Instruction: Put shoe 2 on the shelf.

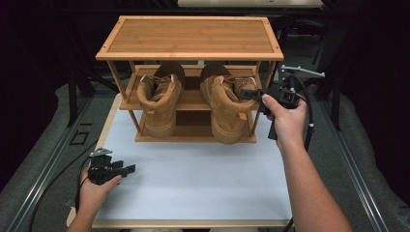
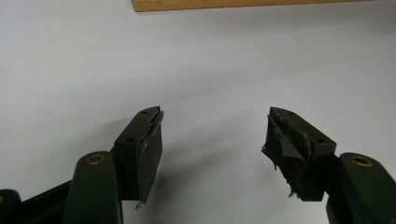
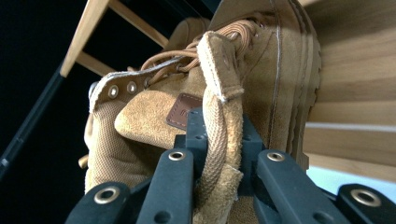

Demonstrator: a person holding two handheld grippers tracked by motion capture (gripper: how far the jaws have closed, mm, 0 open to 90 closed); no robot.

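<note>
The right boot (image 1: 226,108) stands on the lower shelf of the wooden shoe rack (image 1: 189,37), at the rack's right end, its toe pointing toward the near edge of the worktop (image 1: 193,174) and poking just past the shelf's front lip. In the right gripper view its tan heel pull loop (image 3: 219,121) runs straight down between the two black jaws, which are clamped on it from both sides (the woven strap sits squarely in the narrow gap, with a small brown leather tag just beside it). So the right hand-held gripper (image 1: 251,94) is grasping the boot by that loop, reaching in from the rack's right side at the height of the boot's collar, with the person's right hand (image 1: 285,118) behind it.

A second, matching boot (image 1: 158,104) stands just beside the first on the same shelf, toward the rack's left end, toe forward as well. The rack itself sits at the far edge of the white worktop.

The left hand-held gripper (image 1: 126,169) rests near the worktop's near left corner in the person's left hand (image 1: 96,188). Its jaws stand wide apart, released, with bare white surface between them.
</note>
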